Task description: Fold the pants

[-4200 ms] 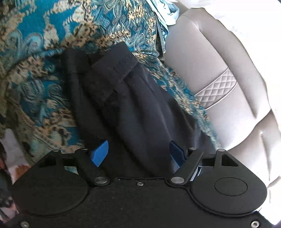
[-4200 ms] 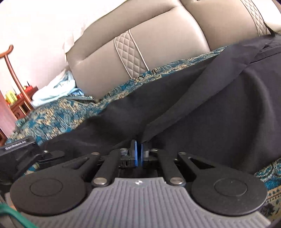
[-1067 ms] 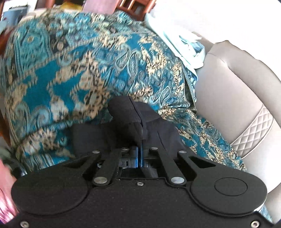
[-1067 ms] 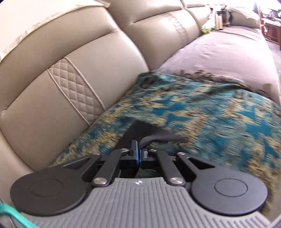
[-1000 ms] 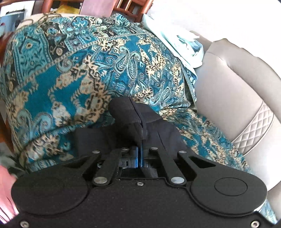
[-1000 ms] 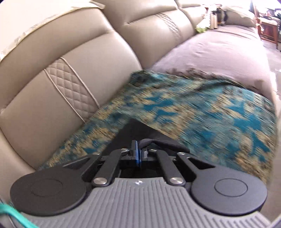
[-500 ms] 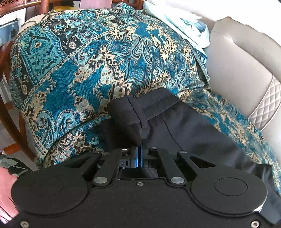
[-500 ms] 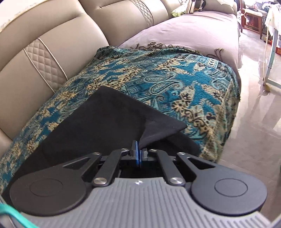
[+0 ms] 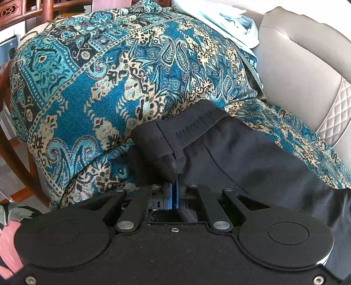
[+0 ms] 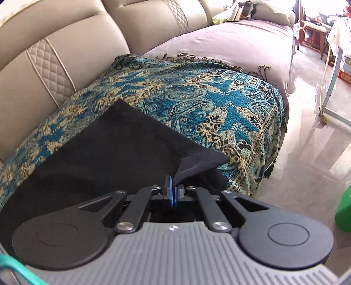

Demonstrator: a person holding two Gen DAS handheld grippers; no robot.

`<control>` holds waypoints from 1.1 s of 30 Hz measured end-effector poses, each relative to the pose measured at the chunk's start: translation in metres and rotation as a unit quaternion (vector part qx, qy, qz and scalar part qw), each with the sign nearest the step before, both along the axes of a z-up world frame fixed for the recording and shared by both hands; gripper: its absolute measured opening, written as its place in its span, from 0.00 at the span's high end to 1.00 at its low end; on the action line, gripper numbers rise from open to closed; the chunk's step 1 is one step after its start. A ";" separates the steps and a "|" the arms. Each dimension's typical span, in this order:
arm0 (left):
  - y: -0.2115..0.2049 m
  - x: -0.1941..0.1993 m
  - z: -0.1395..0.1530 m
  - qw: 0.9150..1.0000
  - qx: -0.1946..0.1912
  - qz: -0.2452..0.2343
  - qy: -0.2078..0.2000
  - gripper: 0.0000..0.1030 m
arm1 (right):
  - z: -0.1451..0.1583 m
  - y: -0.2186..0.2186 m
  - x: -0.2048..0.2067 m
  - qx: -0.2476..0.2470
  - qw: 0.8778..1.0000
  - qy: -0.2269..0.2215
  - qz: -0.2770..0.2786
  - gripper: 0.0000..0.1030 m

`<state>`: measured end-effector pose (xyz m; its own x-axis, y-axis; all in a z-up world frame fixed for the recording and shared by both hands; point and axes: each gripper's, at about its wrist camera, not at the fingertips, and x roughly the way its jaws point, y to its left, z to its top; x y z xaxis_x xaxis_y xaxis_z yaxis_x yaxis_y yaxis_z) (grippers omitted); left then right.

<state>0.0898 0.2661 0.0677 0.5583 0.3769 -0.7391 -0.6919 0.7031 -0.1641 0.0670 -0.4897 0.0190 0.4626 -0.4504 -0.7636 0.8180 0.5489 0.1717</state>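
The black pants lie stretched on a teal paisley throw over a beige sofa. In the left wrist view my left gripper is shut on the waistband end, near the throw's front edge. In the right wrist view my right gripper is shut on a pinched corner of the pants at the leg end, near the front edge of the throw. The cloth between the two ends lies flat.
The beige leather sofa back runs behind the pants. A mauve cover lies on the seat beyond the throw. Pale blue clothes sit at the far end. Wooden furniture and shiny floor lie off the sofa's front.
Both grippers have pulled back toward the sofa's front edge with the pants held, and the pants have spread out flatter on the throw. Both grippers stay shut.
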 end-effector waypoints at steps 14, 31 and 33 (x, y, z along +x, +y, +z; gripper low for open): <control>0.006 -0.009 0.002 0.999 -0.002 -0.027 -0.021 0.62 | 0.009 0.004 -0.011 -0.040 0.997 -0.047 0.036 0.40; -0.054 -0.013 0.041 0.983 0.116 -0.120 -0.071 0.33 | 0.054 0.110 0.056 -0.092 0.951 -0.214 0.205 0.06; -0.074 -0.003 0.040 0.977 0.111 -0.158 -0.087 0.37 | 0.055 0.139 0.075 -0.090 0.941 -0.217 0.245 0.06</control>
<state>0.0870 0.1922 0.1077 0.7830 0.3065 -0.5413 -0.4103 0.9085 -0.0791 0.1424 -0.3511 0.0738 0.8989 -0.2056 -0.3868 0.3336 0.8936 0.3002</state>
